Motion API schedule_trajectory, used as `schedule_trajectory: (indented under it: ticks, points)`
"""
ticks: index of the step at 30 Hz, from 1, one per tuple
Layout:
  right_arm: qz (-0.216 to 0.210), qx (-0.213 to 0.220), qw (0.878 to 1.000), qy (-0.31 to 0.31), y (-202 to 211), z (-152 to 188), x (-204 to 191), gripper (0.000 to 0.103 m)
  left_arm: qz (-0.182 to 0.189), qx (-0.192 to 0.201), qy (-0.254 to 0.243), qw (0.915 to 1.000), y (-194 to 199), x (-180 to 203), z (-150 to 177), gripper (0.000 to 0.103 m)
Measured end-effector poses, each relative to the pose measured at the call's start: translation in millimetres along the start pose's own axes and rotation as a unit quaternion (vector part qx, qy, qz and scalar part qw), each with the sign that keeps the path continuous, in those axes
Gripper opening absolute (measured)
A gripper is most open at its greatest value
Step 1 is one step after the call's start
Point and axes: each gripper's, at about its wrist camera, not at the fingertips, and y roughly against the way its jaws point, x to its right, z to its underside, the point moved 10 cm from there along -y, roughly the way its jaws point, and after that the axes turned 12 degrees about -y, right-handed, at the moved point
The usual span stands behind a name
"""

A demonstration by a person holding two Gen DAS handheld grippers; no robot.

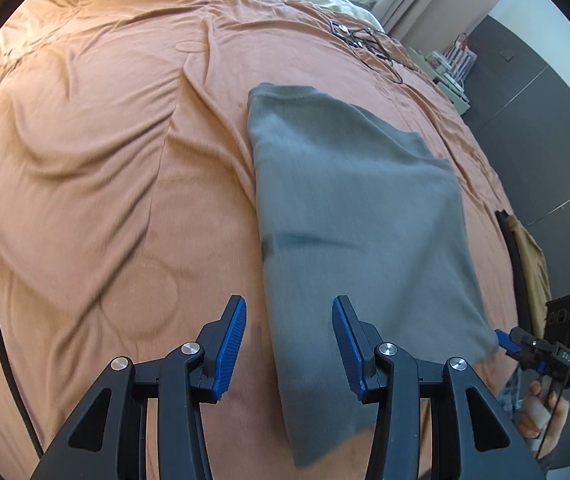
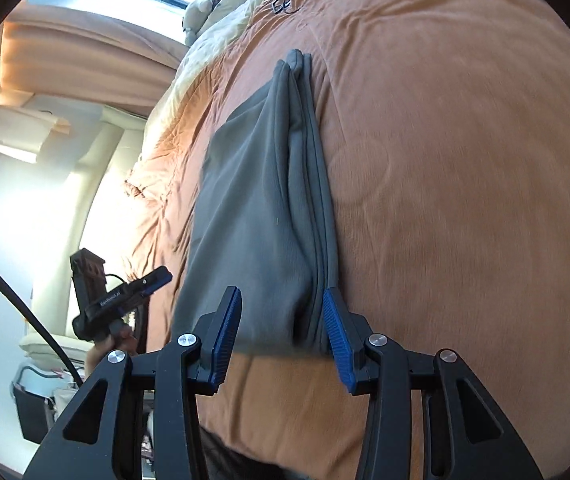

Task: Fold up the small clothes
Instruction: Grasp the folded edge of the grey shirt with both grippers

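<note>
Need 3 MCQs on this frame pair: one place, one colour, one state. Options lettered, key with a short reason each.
1. Where does the grey garment lie?
A. on the orange bedspread
B. on a wooden floor
C. in a basket

2. What colour are the pads on the fingers?
A. red
B. blue
C. white

3. What state is the garment in?
A. spread out in a single flat layer
B. folded, with stacked layers along one edge
C. hanging from a hanger

Key:
1 A: orange fabric surrounds it in both wrist views.
2 B: ribbed blue pads show on the left gripper and the right gripper.
3 B: the right wrist view shows several layered edges running along the side of the garment.
</note>
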Motion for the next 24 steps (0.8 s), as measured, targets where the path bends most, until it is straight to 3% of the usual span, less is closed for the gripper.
schedule_trajectory:
  ticks: [6, 14, 21, 22, 23, 24]
  points:
    - [-0.038, -0.009, 0.999, -0.029, -2.9, 6.8, 11.9, 0.04, 0.005, -0.002, 0.01, 0.9999, 5.7, 6.7, 32.1, 0.047]
    - [-0.064, -0.018, 0.996, -0.052, -17.0, 0.9, 25.7, 0.04, 0.01, 0.011, 0.025, 0.9996, 12.8, 13.3, 50.9, 0.047]
    - [-0.059, 0.003, 0.994, -0.092, -36.0, -14.3, 39.4, 0.04, 0.004, 0.005, 0.034, 0.9994, 9.2, 14.0, 60.6, 0.047]
    - [-0.062, 0.011, 0.994, -0.093, -34.6, -17.3, 37.8, 0.032, 0.003, 0.005, 0.034, 0.9994, 8.7, 14.5, 61.2, 0.047]
    - [-0.062, 0.018, 0.994, -0.09, -32.2, -18.2, 35.2, 0.01, 0.0, 0.005, 0.033, 0.9994, 8.6, 14.8, 61.8, 0.047]
    - [-0.059, 0.021, 0.995, -0.084, -30.0, -20.0, 33.1, 0.007, -0.002, 0.005, 0.032, 0.9995, 8.5, 14.8, 61.9, 0.047]
